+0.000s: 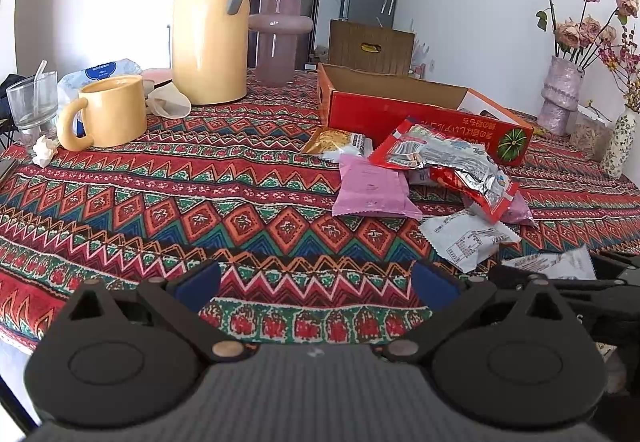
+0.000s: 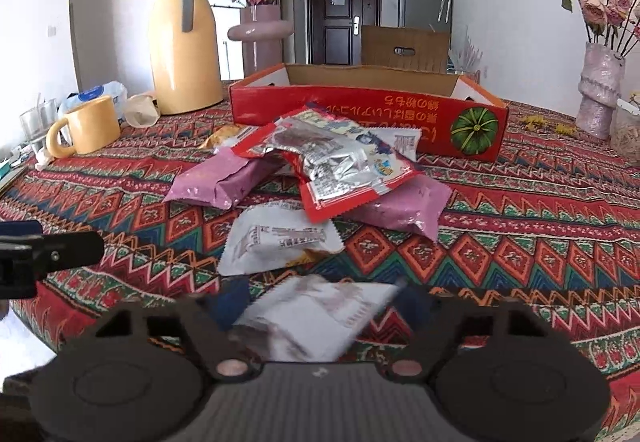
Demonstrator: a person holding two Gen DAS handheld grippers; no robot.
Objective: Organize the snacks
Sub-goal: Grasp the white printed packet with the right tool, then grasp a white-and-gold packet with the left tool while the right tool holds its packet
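A pile of snack packets lies on the patterned tablecloth (image 1: 200,181) before an open red cardboard box (image 2: 360,109) (image 1: 384,109). On top is a red and silver packet (image 2: 344,165) (image 1: 452,161), with pink packets (image 2: 224,181) (image 1: 372,189) under it and a white packet (image 2: 276,242) (image 1: 464,238) nearer me. My right gripper (image 2: 320,302) is low at the near table edge, its pads pressing on a blurred white snack packet (image 2: 316,318) (image 1: 556,266). My left gripper (image 1: 314,286) is open over bare cloth, left of the pile.
A yellow thermos jug (image 1: 208,29), yellow mug (image 1: 108,109), glass (image 1: 32,101) and pink vase (image 1: 276,37) stand at the back left. Vases of dried flowers (image 1: 560,93) are at the far right. A brown box (image 2: 404,45) stands behind the red one.
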